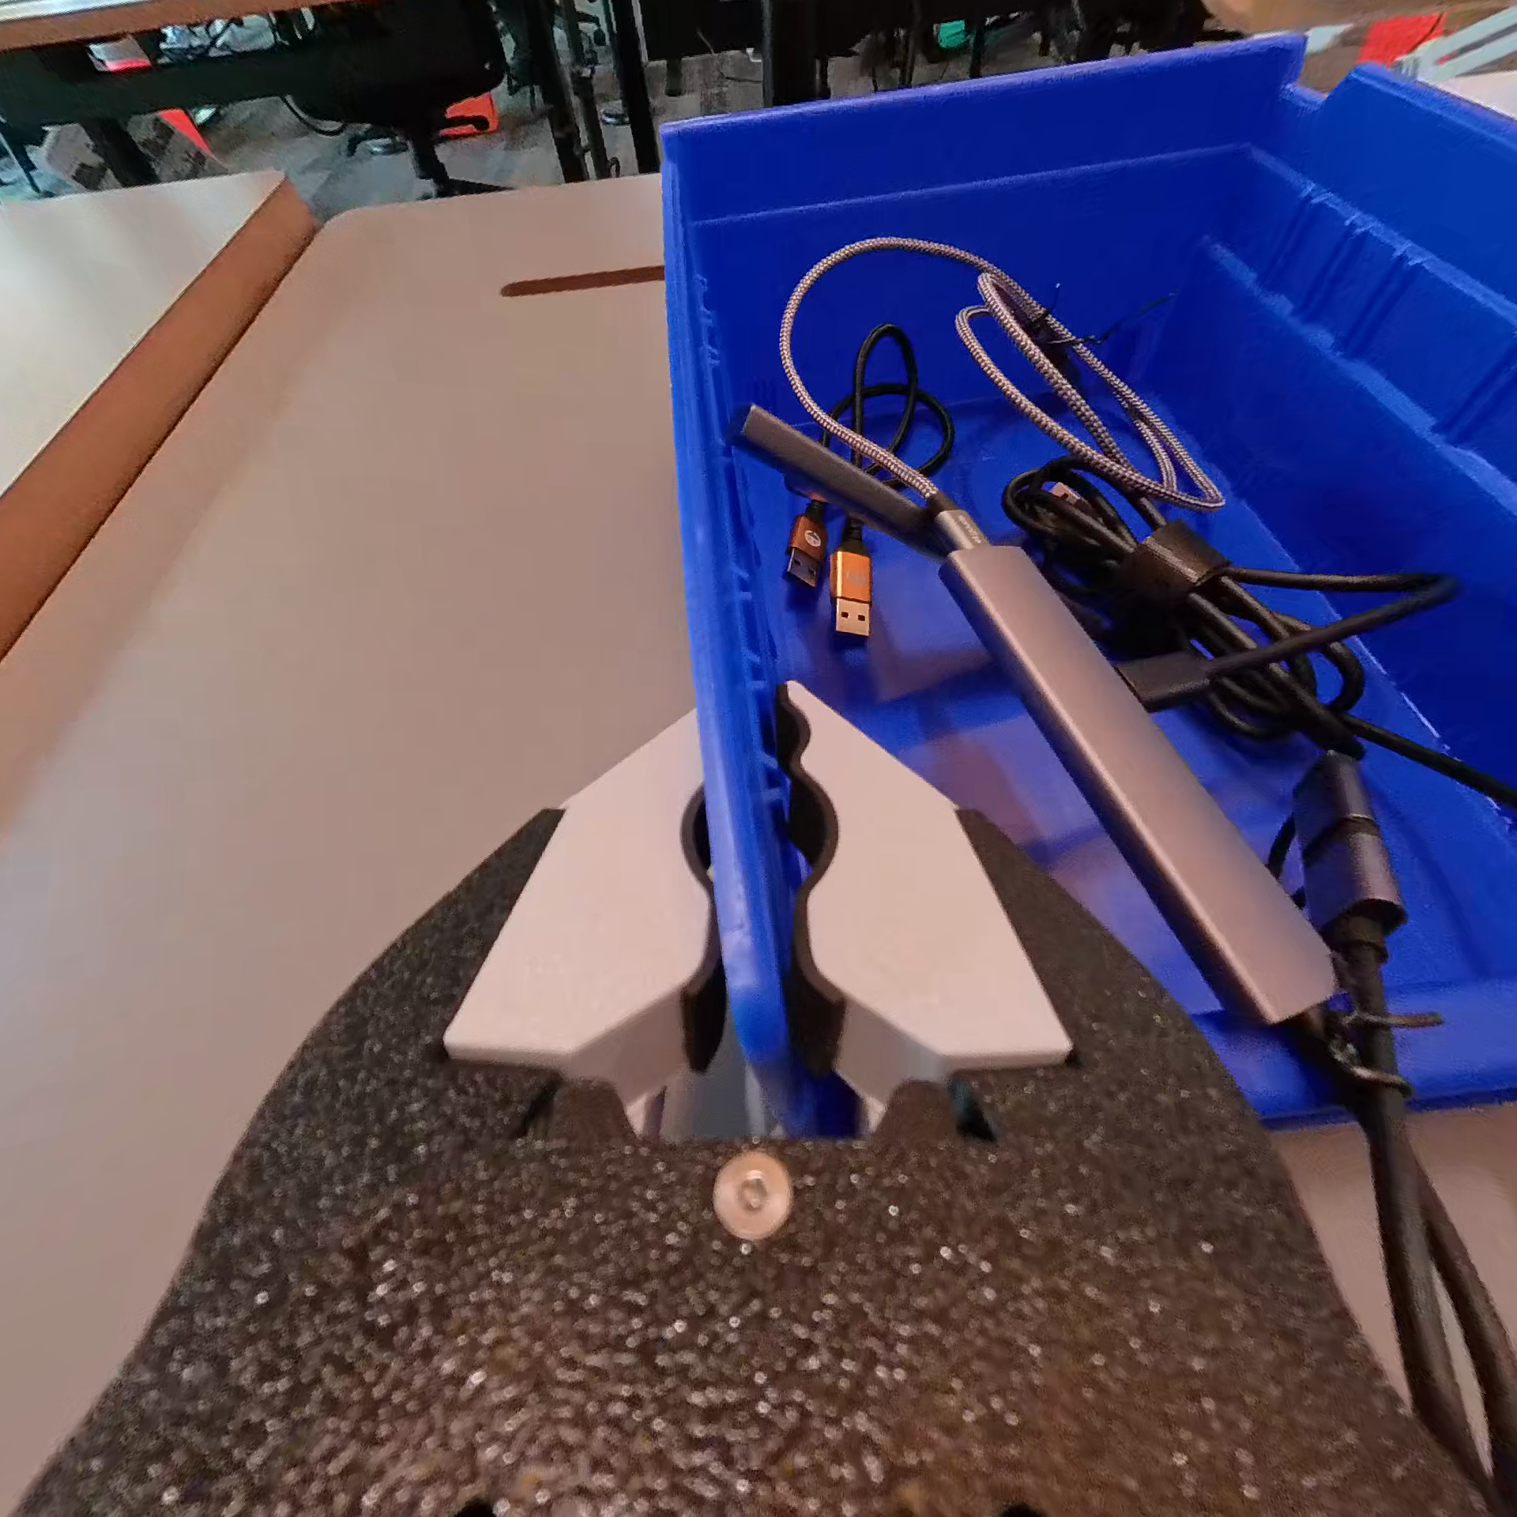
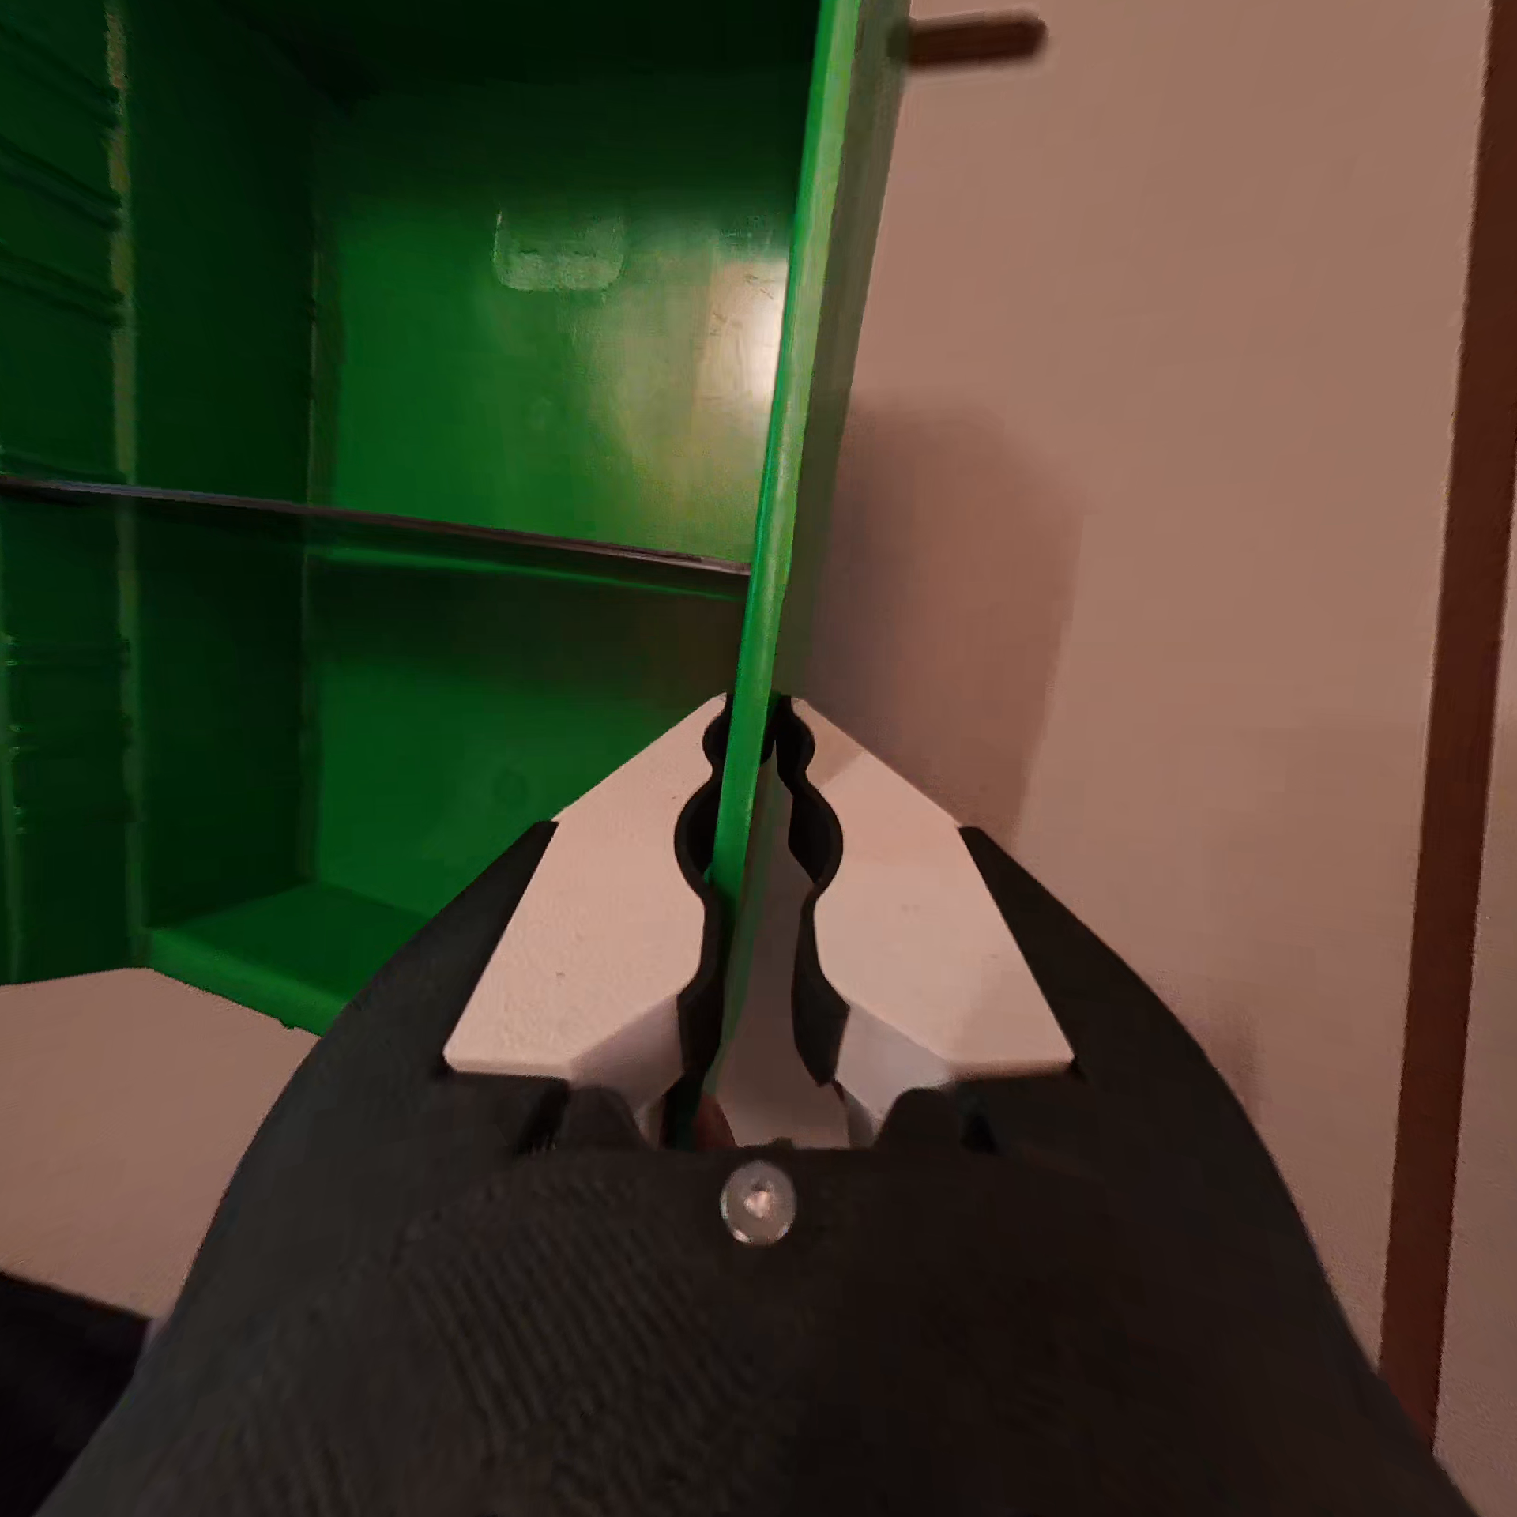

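Observation:
In the left wrist view my left gripper [image 1: 751,829] is shut on the left side wall of a blue plastic bin [image 1: 706,460], one finger outside and one inside. The bin holds a long grey USB hub [image 1: 1125,788], a grey braided cable [image 1: 1067,369], a short black cable with two orange USB plugs [image 1: 850,587] and a strapped bundle of black cable [image 1: 1182,591]. In the right wrist view my right gripper [image 2: 751,772] is shut on the right side wall of a green plastic bin [image 2: 808,394]. A thin black divider [image 2: 369,521] crosses the inside of the green bin.
Both bins stand on a pale tabletop [image 1: 369,575] with a dark slot [image 1: 583,281] behind the blue bin. A second table [image 1: 107,271] adjoins at the left. A black cable [image 1: 1412,1231] hangs over the blue bin's near edge. A brown table edge [image 2: 1453,657] runs at the right.

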`<state>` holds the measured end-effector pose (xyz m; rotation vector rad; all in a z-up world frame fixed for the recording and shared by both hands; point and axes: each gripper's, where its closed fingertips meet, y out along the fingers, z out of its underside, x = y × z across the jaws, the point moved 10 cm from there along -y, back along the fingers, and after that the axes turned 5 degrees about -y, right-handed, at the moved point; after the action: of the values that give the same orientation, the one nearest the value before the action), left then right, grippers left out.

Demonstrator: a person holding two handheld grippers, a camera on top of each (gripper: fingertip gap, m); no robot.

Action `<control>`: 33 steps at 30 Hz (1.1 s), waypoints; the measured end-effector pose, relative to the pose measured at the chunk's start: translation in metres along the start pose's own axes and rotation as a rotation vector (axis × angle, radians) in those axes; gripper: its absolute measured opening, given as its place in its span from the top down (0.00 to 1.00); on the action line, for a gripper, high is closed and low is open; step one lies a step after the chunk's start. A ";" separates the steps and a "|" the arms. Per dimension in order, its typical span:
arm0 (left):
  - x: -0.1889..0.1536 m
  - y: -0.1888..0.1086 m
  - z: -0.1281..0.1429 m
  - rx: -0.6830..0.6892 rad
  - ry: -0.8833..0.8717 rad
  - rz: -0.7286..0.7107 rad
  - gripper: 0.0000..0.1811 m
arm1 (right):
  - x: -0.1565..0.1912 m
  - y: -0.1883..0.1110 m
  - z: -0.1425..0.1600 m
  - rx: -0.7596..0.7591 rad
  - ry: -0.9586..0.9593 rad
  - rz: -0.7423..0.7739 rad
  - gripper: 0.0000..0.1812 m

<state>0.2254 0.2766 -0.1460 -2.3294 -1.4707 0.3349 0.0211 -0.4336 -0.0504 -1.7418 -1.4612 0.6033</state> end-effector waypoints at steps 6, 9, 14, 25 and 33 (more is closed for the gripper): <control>0.027 0.050 -0.023 0.003 0.009 0.012 0.98 | -0.056 0.027 0.021 0.056 0.071 0.018 0.95; 0.041 0.069 -0.032 0.004 0.011 0.019 0.98 | -0.068 0.042 0.017 0.062 0.070 -0.021 0.95; 0.054 0.088 -0.041 0.006 0.019 0.033 0.98 | -0.077 0.063 0.003 0.068 0.045 -0.042 0.95; 0.049 0.075 -0.069 0.154 0.334 0.100 0.75 | -0.033 -0.025 0.012 -0.371 -0.221 0.314 0.49; 0.029 0.055 -0.076 0.540 1.057 -0.078 0.61 | 0.095 -0.031 0.056 -0.634 -0.601 0.101 0.54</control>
<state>0.3117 0.2678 -0.1005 -1.5538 -0.7830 -0.4284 -0.0187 -0.3263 -0.0477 -2.2434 -2.1611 0.8245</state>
